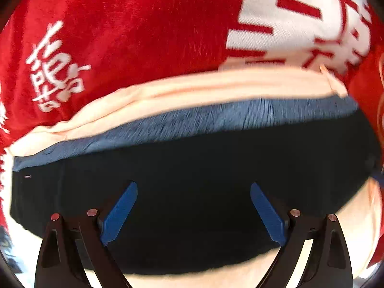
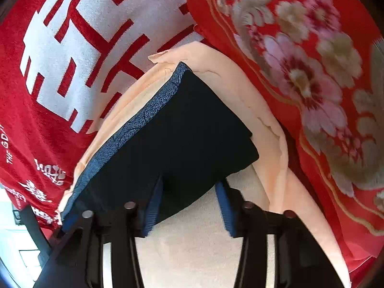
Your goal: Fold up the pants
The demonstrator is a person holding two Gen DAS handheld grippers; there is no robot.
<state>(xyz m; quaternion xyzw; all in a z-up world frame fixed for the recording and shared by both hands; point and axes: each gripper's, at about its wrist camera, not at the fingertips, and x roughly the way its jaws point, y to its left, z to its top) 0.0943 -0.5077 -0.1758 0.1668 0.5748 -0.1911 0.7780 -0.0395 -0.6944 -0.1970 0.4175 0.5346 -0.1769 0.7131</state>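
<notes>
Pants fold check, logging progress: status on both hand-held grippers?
Left hand-held gripper open over dark pants. Right hand-held gripper open at pants edge. Peach cloth underneath, nothing blocking.

Both views are bright, with strong, even light and saturated colour on the red blanket (image 1: 134, 31). The fisheye lens bends every straight edge into a curve and leaves dark corners around a round picture. The left wrist view is smeared by motion: the white characters (image 1: 319, 16) and the blue band (image 1: 216, 117) streak sideways. The right wrist view is sharper in the middle, but the flowered quilt (image 2: 312, 76) blurs toward the right edge. The black pants (image 2: 182, 124) show no detail, only flat darkness. The pale cloth (image 2: 192, 252) below looks washed out. Shadows are soft and faint.
</notes>
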